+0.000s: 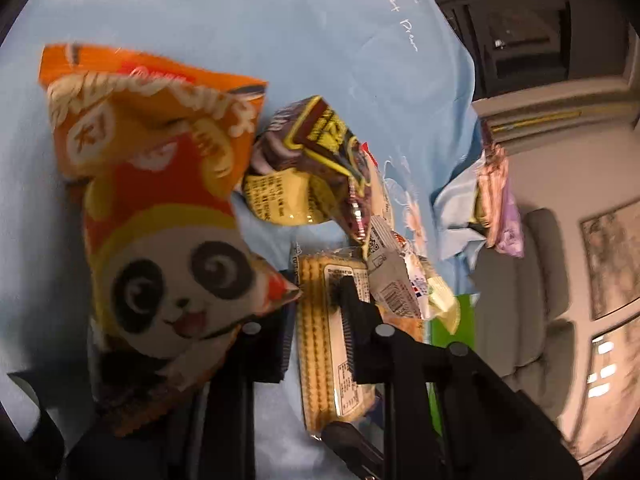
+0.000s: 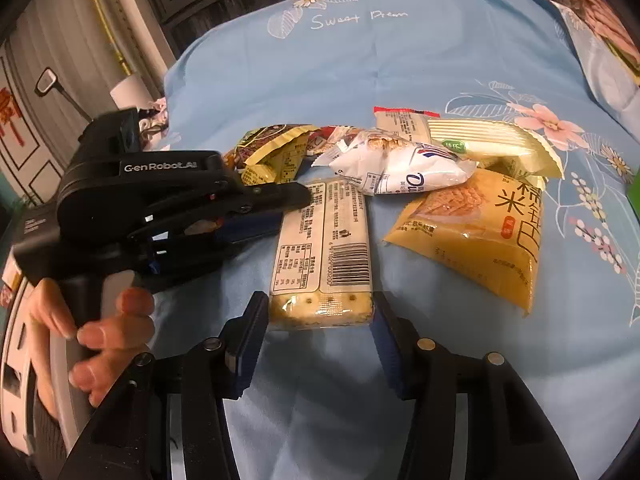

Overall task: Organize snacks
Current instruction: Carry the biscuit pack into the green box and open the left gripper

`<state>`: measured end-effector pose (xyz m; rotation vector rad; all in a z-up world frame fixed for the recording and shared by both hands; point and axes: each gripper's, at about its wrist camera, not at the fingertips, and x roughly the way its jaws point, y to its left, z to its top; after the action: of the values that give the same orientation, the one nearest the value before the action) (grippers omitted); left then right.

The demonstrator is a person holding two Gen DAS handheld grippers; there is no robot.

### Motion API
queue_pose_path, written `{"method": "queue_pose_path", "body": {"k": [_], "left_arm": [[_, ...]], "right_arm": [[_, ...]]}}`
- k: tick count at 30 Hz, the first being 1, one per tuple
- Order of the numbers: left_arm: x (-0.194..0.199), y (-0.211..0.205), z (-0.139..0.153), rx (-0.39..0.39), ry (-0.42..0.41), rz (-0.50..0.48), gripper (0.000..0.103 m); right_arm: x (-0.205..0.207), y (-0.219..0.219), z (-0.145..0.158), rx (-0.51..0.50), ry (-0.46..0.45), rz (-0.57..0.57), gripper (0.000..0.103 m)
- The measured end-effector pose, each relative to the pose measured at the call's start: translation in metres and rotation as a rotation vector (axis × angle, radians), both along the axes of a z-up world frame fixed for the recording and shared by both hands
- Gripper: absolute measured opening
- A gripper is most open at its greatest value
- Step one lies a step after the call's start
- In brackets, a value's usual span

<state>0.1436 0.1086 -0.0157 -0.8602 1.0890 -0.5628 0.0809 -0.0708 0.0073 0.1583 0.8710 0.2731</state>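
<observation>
A cracker pack lies on the blue bedsheet, and my open right gripper has a finger at each side of its near end. My left gripper comes in from the left and is open at the pack's far left side. In the left wrist view an orange panda snack bag fills the left, over the left finger; whether it is gripped I cannot tell. The cracker pack lies between the left fingers, against the right one. A yellow-brown wrapper lies beyond.
A white pouch, a pale wafer pack and a yellow rice-snack bag lie right of the cracker pack. A floral pillow is at the far right. A green object sits near the bed's edge.
</observation>
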Motion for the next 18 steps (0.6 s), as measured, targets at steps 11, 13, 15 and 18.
{"method": "queue_pose_path", "body": {"k": [11,13,15,18], "left_arm": [[-0.015,0.009,0.023,-0.027,-0.007,0.001,0.019],[-0.02,0.009,0.038,-0.033,-0.037,0.003,0.019],[-0.028,0.005,0.058,-0.016,-0.076,0.004,0.019],[-0.044,-0.009,0.089,0.005,-0.154,-0.006,0.02]], "right_arm": [[-0.032,-0.003,0.021,0.021,-0.089,0.017,0.052],[-0.037,-0.005,0.029,0.037,-0.118,0.017,0.052],[-0.044,-0.01,0.043,0.067,-0.151,0.019,0.052],[-0.058,-0.019,0.065,0.088,-0.209,0.017,0.052]]}}
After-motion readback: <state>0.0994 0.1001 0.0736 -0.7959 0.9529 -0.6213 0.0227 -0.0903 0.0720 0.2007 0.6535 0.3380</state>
